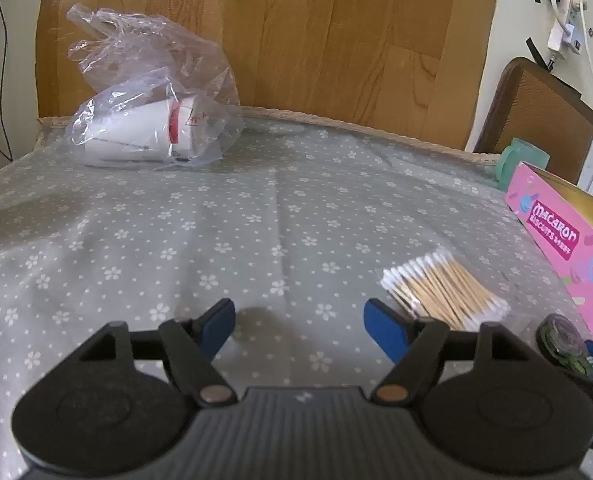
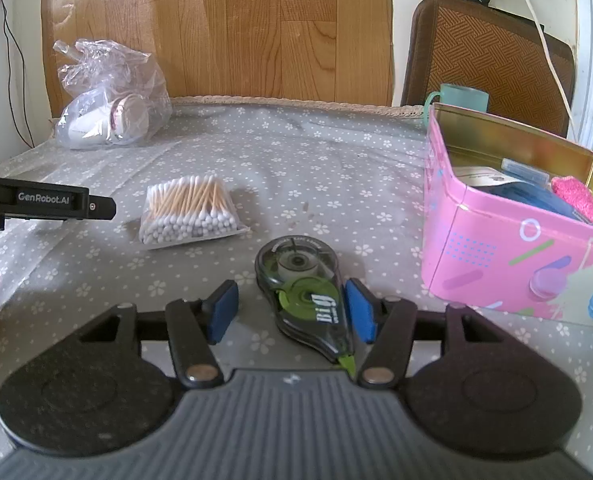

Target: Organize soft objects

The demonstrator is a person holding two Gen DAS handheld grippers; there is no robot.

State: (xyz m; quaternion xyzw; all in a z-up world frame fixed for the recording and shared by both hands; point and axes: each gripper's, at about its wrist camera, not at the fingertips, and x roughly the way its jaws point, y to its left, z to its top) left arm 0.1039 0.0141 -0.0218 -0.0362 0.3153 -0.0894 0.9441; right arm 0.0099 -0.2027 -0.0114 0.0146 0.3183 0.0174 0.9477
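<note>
- Table (image 1: 256,216): covered by a grey cloth with white flower print; its lace-trimmed far edge runs across the upper third of both views, against a wooden panel (image 1: 336,40).
- Open room: the centre and left of the cloth in the left wrist view lie bare from the gripper to the far edge.
- Left gripper (image 1: 298,326): at bottom centre of its view, jaws parted wide, nothing between the blue pads, only cloth beneath. In the right wrist view its black body shows at the left edge, with part of a hand below it.
- Pack of cotton swabs (image 2: 190,210): flat on the cloth in a clear wrapper, left of centre in the right wrist view; in the left wrist view it lies just beyond the right-hand pad, apart from it.
- Right gripper (image 2: 292,312): jaws apart, straddling a correction tape dispenser (image 2: 306,300) that lies on the cloth. The right pad is at its side; the left pad stands clear. Firm contact cannot be confirmed.
- Pink biscuit tin (image 2: 496,248): open, at the right edge, gold inside; it holds a pink knitted cloth (image 2: 580,200), a dark blue item and a white-labelled item.
- Green mug (image 2: 462,98): behind the tin at the far edge.
- Clear plastic bag (image 1: 148,96): upper left near the far edge, containing white paper cups.
</note>
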